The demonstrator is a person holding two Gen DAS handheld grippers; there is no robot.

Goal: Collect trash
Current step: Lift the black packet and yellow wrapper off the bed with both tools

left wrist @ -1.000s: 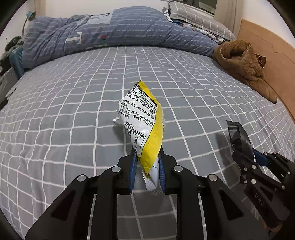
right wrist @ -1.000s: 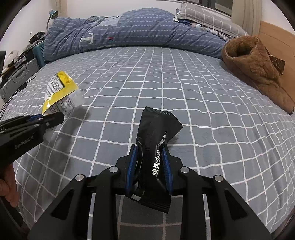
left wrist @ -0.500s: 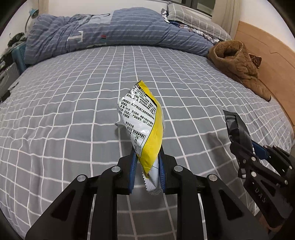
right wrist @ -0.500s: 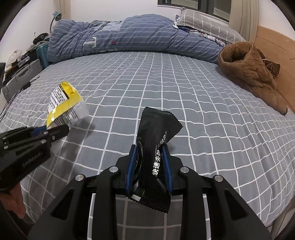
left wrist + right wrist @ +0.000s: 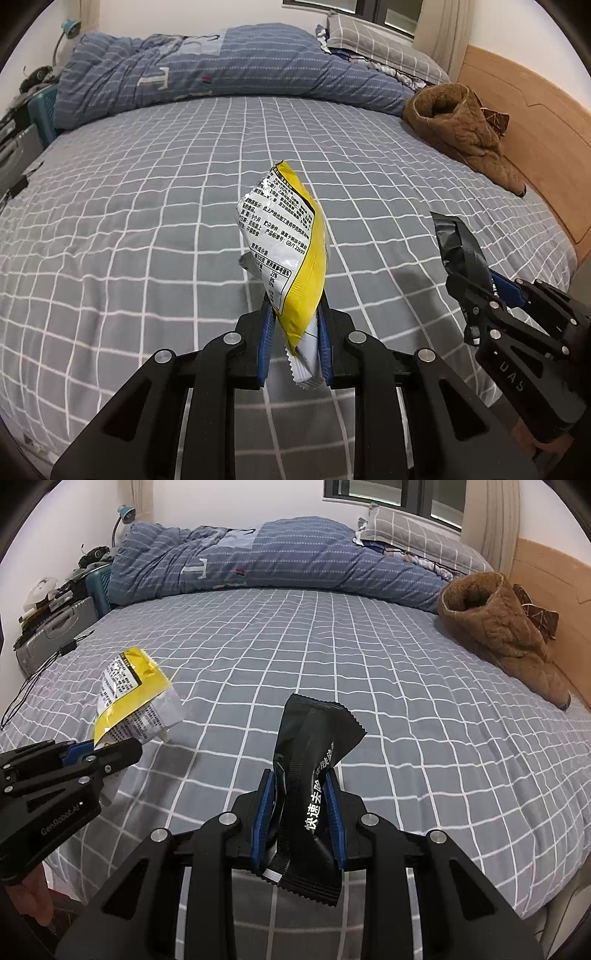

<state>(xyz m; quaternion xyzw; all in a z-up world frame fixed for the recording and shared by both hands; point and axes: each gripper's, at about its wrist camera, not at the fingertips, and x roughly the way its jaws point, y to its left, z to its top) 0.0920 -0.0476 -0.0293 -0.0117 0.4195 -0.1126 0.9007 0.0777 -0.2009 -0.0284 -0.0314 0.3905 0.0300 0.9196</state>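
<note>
Two black two-finger grippers with blue pads each carry one piece of trash above a bed covered by a grey sheet with a white grid [image 5: 147,229]. From its own camera, the left gripper [image 5: 294,332] has its jaws pinched narrowly on the lower part of a yellow and silver crinkled snack bag [image 5: 286,251], which stands nearly upright, its printed back panel facing the lens and its serrated bottom edge hanging just below the pads. From the other camera, the right gripper [image 5: 300,812] is clamped the same way on a black glossy wrapper with white Chinese characters [image 5: 310,760]; the wrapper rises above the pads with its zigzag top edge leaning right, and its lower end droops beneath them. Both items are held clear of the sheet. Each gripper appears at the edge of the other's view, side by side and apart. At the far side of the bed lie a rumpled blue striped duvet [image 5: 229,70] and a grey checked pillow [image 5: 373,40]. A brown fleecy garment [image 5: 461,133] is heaped beside the wooden headboard [image 5: 535,122].
</note>
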